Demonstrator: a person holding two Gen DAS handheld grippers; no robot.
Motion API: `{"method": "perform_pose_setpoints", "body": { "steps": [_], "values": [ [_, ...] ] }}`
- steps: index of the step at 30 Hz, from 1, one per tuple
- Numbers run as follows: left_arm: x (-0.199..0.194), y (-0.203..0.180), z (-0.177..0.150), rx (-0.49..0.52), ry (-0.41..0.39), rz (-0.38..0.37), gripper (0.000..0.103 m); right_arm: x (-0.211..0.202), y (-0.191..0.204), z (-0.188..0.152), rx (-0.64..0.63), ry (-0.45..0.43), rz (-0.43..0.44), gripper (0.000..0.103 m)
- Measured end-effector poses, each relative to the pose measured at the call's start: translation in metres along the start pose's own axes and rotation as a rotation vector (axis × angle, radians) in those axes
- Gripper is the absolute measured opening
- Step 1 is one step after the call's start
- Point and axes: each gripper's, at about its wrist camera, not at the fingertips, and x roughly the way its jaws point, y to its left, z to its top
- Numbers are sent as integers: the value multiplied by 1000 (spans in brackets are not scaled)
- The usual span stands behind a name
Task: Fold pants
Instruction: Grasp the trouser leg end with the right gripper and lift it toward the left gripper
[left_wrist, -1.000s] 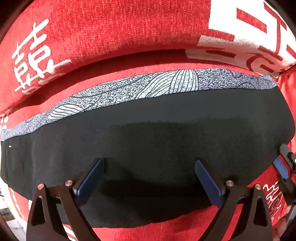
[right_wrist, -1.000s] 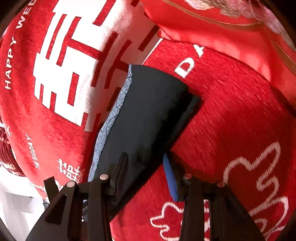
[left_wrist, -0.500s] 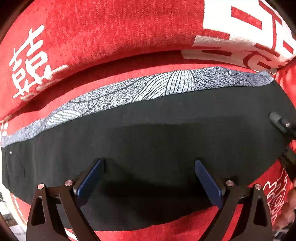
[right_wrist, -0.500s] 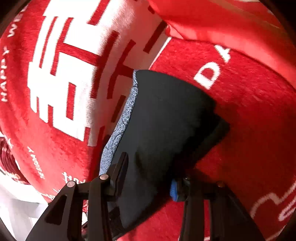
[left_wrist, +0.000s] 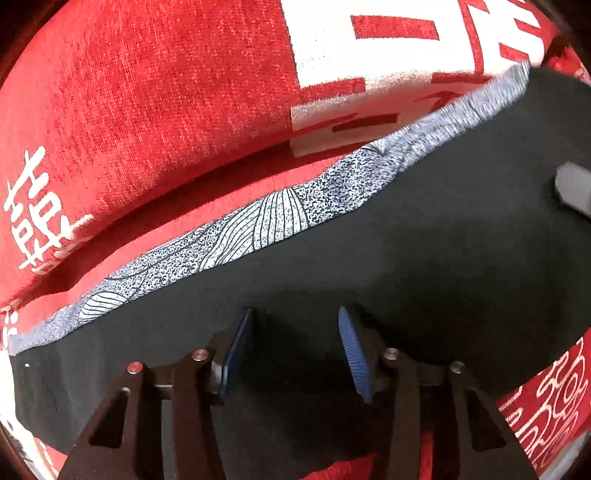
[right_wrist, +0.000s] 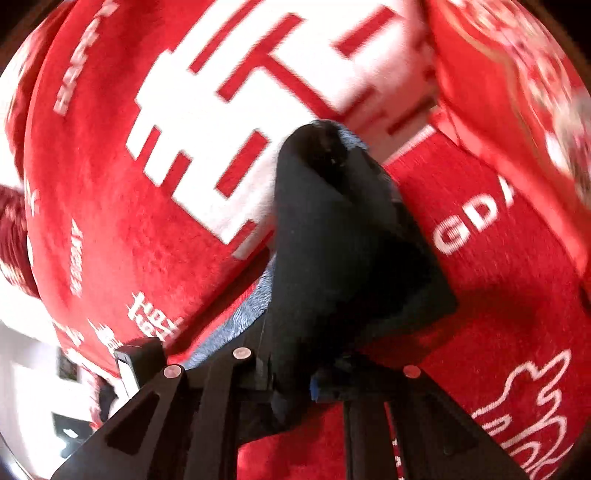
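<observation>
While the left gripper (left_wrist: 295, 332) points steeply down over the near edge of the black pants (left_wrist: 424, 240), its jaws are closing, and dark cloth lies between the two blue pads (left_wrist: 351, 347); whether they already press on it cannot be told. The pants stretch across the left wrist view as a long dark band on a red blanket (left_wrist: 166, 92) printed with large white characters. Along the band's far edge runs a blue-grey patterned strip (left_wrist: 266, 221) with fine leaf-like lines. At the right rim of that view a blurred grey part of the right gripper (left_wrist: 572, 188) shows over the cloth.

From the right wrist view, the right gripper (right_wrist: 295, 384) is clamped on one end of the pants (right_wrist: 332, 240), its jaws closing further. The pinched cloth rises off the blanket (right_wrist: 129, 229) in a bunched, tented fold. Beyond it, a second red cloth (right_wrist: 498, 74) lies at the upper right, blurred.
</observation>
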Motion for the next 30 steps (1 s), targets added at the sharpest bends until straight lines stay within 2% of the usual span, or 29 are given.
{"method": "perform_pose_setpoints", "body": {
  "steps": [3, 5, 6, 10, 15, 17, 18, 20, 23, 24, 25, 26, 27, 29, 30],
  "values": [
    [-2, 26, 5, -97, 48, -112, 54, -2, 23, -1, -64, 0, -21, 14],
    [-6, 43, 5, -142, 80, -158, 70, -6, 40, -3, -111, -4, -45, 14],
    [-11, 52, 3, -161, 82, -158, 73, -6, 51, -5, -141, -3, -60, 14],
    [-39, 95, -15, -194, 39, -152, 74, 1, 98, -20, -282, 6, -135, 14],
    [-66, 156, -46, -224, 43, -106, 74, 32, 173, -59, -496, 36, -209, 14],
    [-76, 193, -62, -265, 48, -64, 74, 53, 203, -84, -593, 65, -250, 16],
    [-79, 217, -80, -284, 49, -48, 74, 65, 217, -96, -633, 81, -276, 18],
    [-84, 256, -100, -329, 59, 1, 74, 97, 237, -128, -710, 126, -341, 23],
    [-84, 296, -123, -376, 98, 65, 74, 151, 250, -182, -842, 249, -465, 31],
    [-85, 308, -131, -388, 111, 78, 74, 163, 251, -201, -897, 288, -523, 32],
    [-87, 316, -136, -392, 117, 84, 74, 165, 255, -218, -961, 290, -569, 32],
    [-89, 323, -142, -390, 118, 88, 74, 157, 260, -228, -1003, 271, -568, 33],
    [-85, 321, -141, -385, 119, 85, 74, 148, 264, -234, -1022, 261, -545, 40],
    [-84, 323, -145, -370, 136, 64, 74, 129, 268, -239, -1030, 275, -471, 55],
    [-81, 321, -143, -367, 139, 48, 74, 118, 266, -237, -1007, 290, -423, 57]
  ]
}}
